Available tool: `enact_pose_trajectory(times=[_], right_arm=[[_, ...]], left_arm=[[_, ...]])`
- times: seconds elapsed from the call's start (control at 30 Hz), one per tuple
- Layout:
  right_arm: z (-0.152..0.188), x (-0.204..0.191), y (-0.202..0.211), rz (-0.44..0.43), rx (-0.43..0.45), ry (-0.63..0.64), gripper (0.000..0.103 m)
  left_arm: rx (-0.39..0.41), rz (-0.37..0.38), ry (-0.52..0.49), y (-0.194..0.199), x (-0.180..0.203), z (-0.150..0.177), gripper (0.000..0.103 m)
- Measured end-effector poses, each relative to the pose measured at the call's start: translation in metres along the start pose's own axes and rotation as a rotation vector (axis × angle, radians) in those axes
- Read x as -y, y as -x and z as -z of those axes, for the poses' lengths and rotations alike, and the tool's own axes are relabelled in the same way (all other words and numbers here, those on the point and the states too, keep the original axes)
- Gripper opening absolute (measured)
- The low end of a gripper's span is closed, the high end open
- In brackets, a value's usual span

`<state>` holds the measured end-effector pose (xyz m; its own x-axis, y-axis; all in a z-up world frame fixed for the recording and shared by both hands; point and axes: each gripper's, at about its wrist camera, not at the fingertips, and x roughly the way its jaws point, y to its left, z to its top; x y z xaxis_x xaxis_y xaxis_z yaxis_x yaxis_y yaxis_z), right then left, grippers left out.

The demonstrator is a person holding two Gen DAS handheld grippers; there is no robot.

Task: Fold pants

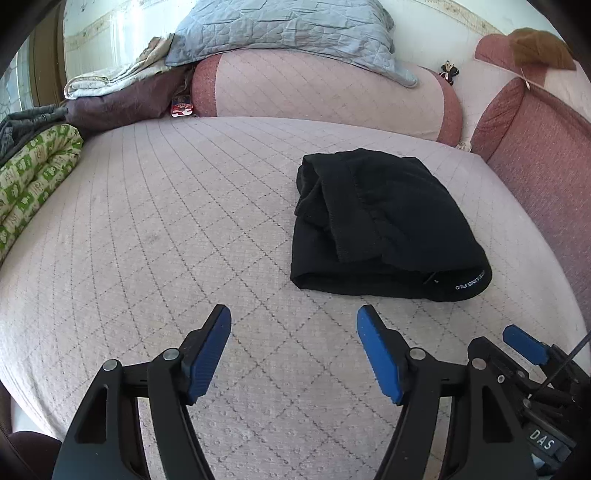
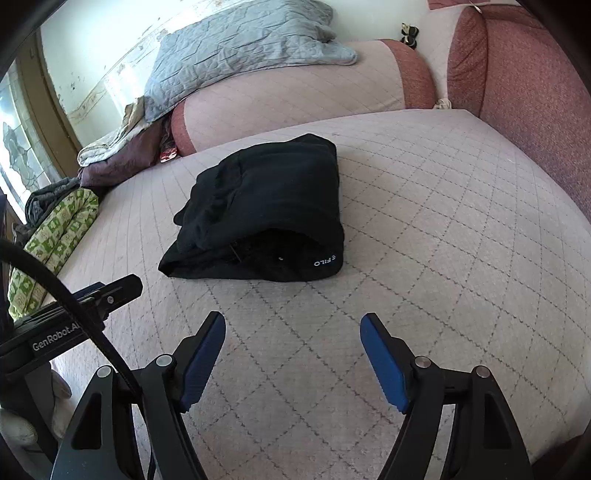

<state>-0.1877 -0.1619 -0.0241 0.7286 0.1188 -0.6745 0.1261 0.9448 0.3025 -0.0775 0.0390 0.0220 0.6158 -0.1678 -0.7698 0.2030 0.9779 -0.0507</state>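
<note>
Black pants (image 1: 384, 225) lie folded into a compact bundle on the quilted pink bed cover (image 1: 184, 221), waistband with small white lettering toward me. In the right wrist view the same pants (image 2: 266, 210) rest ahead and slightly left. My left gripper (image 1: 293, 321) hovers open over bare cover, short of the pants and to their left, nothing between its blue pads. My right gripper (image 2: 293, 326) is also open and empty, a little nearer than the bundle's front edge. Part of the right gripper (image 1: 524, 343) shows at the lower right of the left wrist view, and the left gripper's body (image 2: 92, 299) at the left of the right wrist view.
A pink bolster (image 1: 325, 88) with a grey-blue quilt (image 1: 288, 29) on it lines the far side. Red-pink cushions (image 1: 535, 140) bound the right. A green patterned cushion (image 1: 33, 173) and piled bedding (image 1: 118, 85) sit at the left. A black cable (image 2: 74, 306) crosses the lower left.
</note>
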Motion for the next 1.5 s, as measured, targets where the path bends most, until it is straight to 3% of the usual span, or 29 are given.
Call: enact_pose_trajectory(times=[1.2, 1.37, 1.43, 1.47, 1.5], right_arm=[[0.009, -0.015, -0.013, -0.009, -0.046, 0.058, 0.083], [0.010, -0.014, -0.015, 0.004, -0.049, 0.059, 0.083], [0.010, -0.014, -0.013, 0.005, -0.040, 0.059, 0.083], [0.010, -0.015, -0.012, 0.006, -0.031, 0.062, 0.083], [0.010, -0.015, -0.011, 0.007, -0.025, 0.065, 0.083]], left_arm=[[-0.015, -0.039, 0.006, -0.007, -0.006, 0.002, 0.071], [0.110, -0.158, -0.003, 0.014, -0.005, 0.000, 0.072], [0.215, -0.224, -0.001, 0.034, -0.004, -0.001, 0.084], [0.256, -0.242, 0.007, 0.043, -0.004, -0.002, 0.096], [0.310, -0.254, 0.030, 0.056, -0.006, -0.003, 0.103]])
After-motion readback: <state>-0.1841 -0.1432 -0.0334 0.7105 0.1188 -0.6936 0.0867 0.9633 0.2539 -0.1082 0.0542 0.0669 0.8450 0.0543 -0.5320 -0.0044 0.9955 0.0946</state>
